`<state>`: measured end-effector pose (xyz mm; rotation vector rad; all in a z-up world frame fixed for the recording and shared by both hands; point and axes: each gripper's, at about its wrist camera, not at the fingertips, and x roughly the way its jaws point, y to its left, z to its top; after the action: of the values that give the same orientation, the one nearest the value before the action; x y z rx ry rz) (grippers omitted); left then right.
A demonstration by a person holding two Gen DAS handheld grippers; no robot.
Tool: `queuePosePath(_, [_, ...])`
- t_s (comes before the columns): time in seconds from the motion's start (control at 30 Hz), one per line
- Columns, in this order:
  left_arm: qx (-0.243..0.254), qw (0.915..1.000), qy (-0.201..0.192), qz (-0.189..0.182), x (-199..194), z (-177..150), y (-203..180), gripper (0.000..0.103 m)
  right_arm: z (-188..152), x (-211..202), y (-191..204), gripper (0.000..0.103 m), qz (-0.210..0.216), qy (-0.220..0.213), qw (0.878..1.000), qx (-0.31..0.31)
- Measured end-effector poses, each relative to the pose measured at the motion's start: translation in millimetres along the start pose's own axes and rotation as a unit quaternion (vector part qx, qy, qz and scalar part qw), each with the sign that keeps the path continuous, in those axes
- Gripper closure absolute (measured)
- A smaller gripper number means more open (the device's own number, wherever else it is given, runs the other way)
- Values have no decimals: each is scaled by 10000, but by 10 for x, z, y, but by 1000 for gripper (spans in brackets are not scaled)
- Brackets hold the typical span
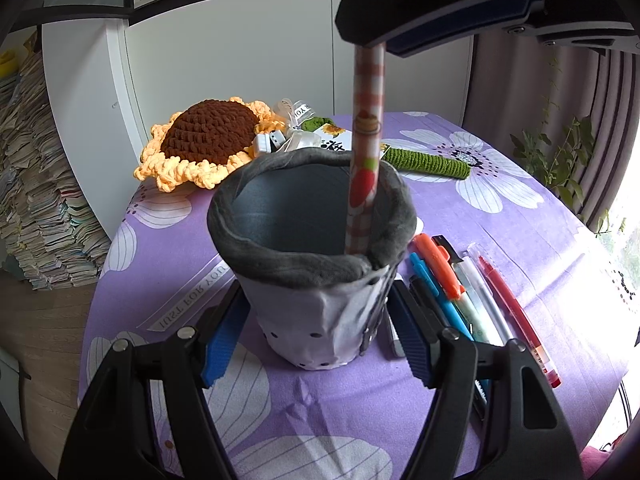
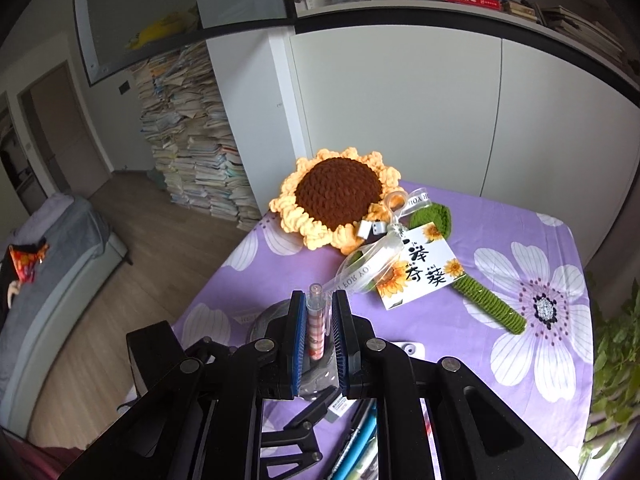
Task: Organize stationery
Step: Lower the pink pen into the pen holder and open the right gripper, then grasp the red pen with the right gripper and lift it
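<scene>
Purple flowered cloth covers tabletop (image 1: 500,216); white cabinets behind, stacked papers at left. Grey felt-rimmed cup (image 1: 308,256) stands upright mid-tabletop. Left tongs (image 1: 316,340) spread wide, one finger each side of cup base; contact unclear. Right tongs (image 2: 319,334) narrow, clamped on checked pink pen (image 1: 366,148), held upright, lower end inside cup against near-right rim. Loose pens (image 1: 460,292) lie in row just right of cup: orange, blue, clear, red. Crochet sunflower (image 2: 340,196) with tag at far side, well apart.
</scene>
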<state>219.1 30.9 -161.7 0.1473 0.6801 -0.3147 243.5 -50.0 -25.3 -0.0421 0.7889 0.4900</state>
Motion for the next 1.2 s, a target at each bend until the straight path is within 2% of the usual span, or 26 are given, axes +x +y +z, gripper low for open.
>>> queuePosePath(0.2, [2,10000,1,1,1,1,-1,33,-58,191,-15,89,14,281,9996,39])
queuePosePath(0.37, [1,10000,1,0,2,2,-2,33,-77,213,-25,89,6,326,9994,68])
queuePosePath(0.57, [3,10000,1,3,2,2,-3,33,-97,56,-105,89,28,235,9995,194])
queuePosePath(0.77, [25,10000,2,11,-4,1,-9,33,-281,-267,-406,88,-297,26,9979,581])
queuePosePath(0.87, [27,10000,2,11,-4,1,-9,33,-452,-194,-586,88,-637,314,9943,798])
queuePosePath(1.07, [31,10000,4,13,1,4,-3,33,-918,263,-933,88,-1065,1385,9760,1299])
queuePosePath(1.2, [31,10000,5,12,0,2,0,33,-1030,388,-1034,88,-1158,1587,9694,1473])
